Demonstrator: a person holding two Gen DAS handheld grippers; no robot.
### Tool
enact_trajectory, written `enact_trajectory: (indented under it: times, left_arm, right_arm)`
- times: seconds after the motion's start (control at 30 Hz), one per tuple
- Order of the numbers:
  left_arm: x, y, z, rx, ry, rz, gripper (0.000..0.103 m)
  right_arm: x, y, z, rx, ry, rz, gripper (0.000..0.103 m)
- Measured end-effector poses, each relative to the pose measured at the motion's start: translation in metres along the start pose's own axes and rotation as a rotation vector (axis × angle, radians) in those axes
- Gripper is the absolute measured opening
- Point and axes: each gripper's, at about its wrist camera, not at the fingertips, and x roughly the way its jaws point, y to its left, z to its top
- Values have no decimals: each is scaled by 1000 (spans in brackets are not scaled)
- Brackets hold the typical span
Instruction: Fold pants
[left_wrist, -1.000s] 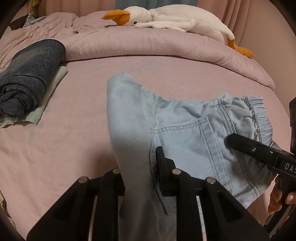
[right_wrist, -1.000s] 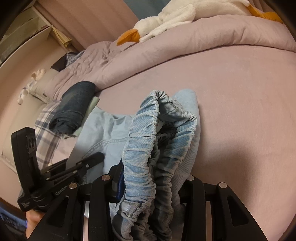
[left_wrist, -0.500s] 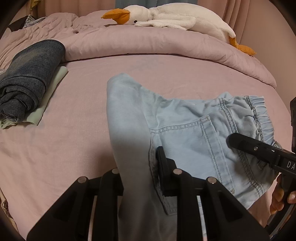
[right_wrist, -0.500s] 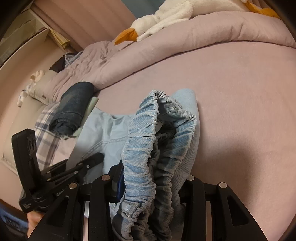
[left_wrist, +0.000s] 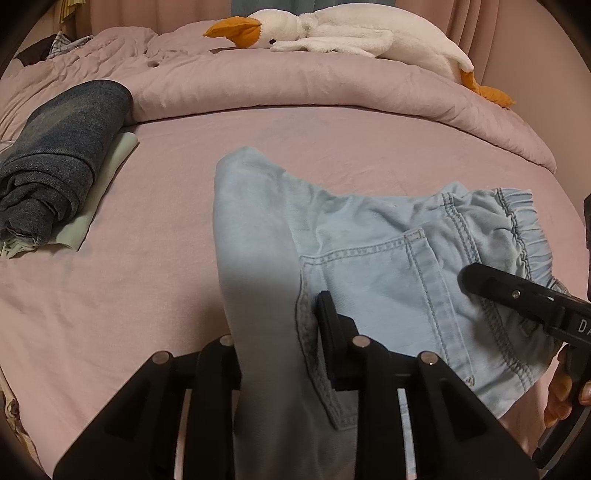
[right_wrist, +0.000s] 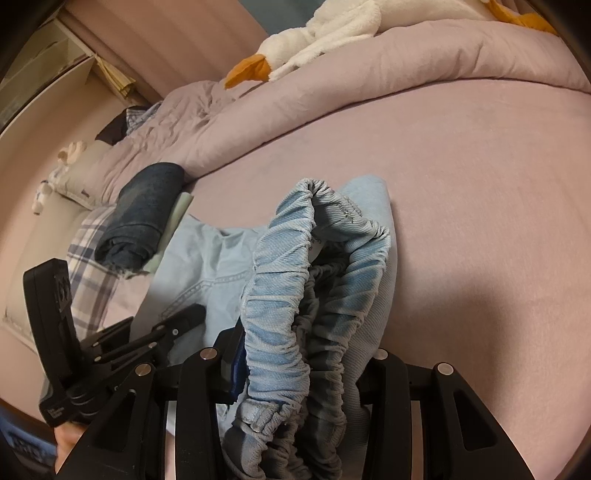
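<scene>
Light blue denim pants (left_wrist: 369, 258) lie on the pink bed sheet (left_wrist: 147, 295), back pocket up and elastic waistband to the right. My left gripper (left_wrist: 277, 321) has a folded pant leg running up between its fingers. Its jaws are opening, and the visible right pad still touches the seam. The left finger is hidden behind the cloth. My right gripper (right_wrist: 303, 350) is shut on the bunched waistband (right_wrist: 280, 295), which arches up in front of its camera. Each gripper shows in the other's view: the right gripper (left_wrist: 480, 280) over the waistband, the left gripper (right_wrist: 177, 321) at lower left.
Folded dark jeans (left_wrist: 62, 147) rest on a pale green garment (left_wrist: 110, 173) at the left. A rolled pink duvet (left_wrist: 295, 85) and a white plush goose (left_wrist: 351, 33) lie along the back. A plaid cloth (right_wrist: 88, 266) sits by the bed's left edge. A person's fingers (left_wrist: 557, 398) hold the right tool.
The left gripper's visible finger has eased slightly rightward away from the folded leg. The pants, the waistband grip and both hands stay where they were.
</scene>
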Motion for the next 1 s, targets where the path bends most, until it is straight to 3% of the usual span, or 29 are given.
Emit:
enact_trajectory:
  times: [1.0]
  left_arm:
    - [2,2,-1,-5,8,23,35]
  right_arm:
    - [0,-3,1,25,19,-36,48]
